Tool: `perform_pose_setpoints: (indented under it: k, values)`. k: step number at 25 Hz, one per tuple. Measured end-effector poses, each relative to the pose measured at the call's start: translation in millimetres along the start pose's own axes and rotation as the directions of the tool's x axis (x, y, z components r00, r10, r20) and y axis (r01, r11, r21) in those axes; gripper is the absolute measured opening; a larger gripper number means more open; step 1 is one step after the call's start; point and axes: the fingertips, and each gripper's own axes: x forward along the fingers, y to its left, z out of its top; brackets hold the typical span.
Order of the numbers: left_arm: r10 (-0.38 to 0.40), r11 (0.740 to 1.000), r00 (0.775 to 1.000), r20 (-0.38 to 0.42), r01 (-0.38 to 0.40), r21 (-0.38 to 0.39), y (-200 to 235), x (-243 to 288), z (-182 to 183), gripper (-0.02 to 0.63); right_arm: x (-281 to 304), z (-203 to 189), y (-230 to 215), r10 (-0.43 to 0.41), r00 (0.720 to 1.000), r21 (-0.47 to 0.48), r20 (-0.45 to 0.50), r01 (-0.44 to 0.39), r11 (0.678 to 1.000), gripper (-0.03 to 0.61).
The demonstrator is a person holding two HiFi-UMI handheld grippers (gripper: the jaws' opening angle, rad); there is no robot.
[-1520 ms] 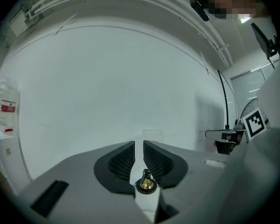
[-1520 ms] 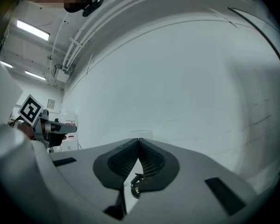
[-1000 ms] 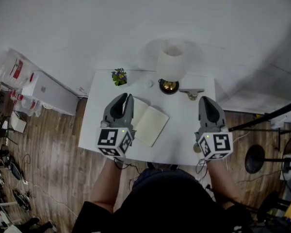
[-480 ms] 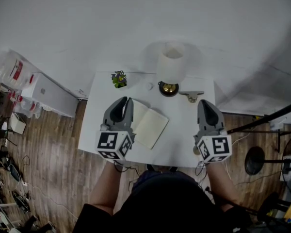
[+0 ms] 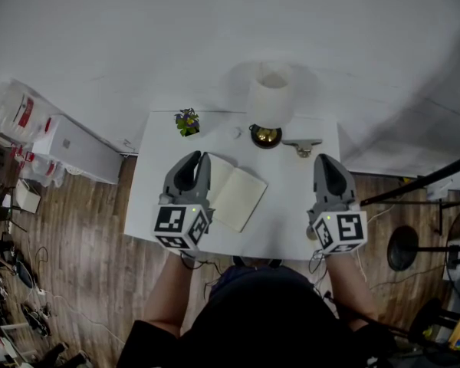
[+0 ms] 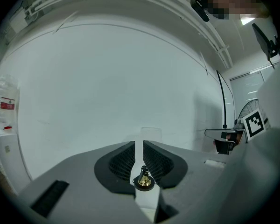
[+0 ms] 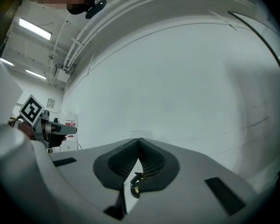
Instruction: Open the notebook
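The notebook [image 5: 238,194] lies open on the white table [image 5: 295,205], its pale pages turned up, slanted a little. My left gripper [image 5: 202,158] hovers over the notebook's left page and hides part of it. Its jaws [image 6: 138,146] stand a narrow slit apart with nothing between them. My right gripper [image 5: 326,159] hangs over the table's right side, apart from the notebook. In the right gripper view its tips [image 7: 139,141] meet and hold nothing. Neither gripper view shows the notebook.
A white lamp shade [image 5: 271,98] stands at the table's far edge over a brass piece on a black base [image 5: 265,136]. A small potted plant [image 5: 188,121] and a metal clip [image 5: 302,147] sit nearby. A white wall lies beyond, wooden floor and clutter to the left.
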Motion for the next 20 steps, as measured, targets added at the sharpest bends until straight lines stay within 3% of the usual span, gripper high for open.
perform_pose_setpoints:
  k: [20]
  values:
    - [-0.035,0.999,0.999,0.0,0.035,-0.03,13.5,-1.3,-5.1,0.052,2.5,-1.7,13.9,-0.023,1.0,-0.005,-0.004,0.023,1.0,0.003]
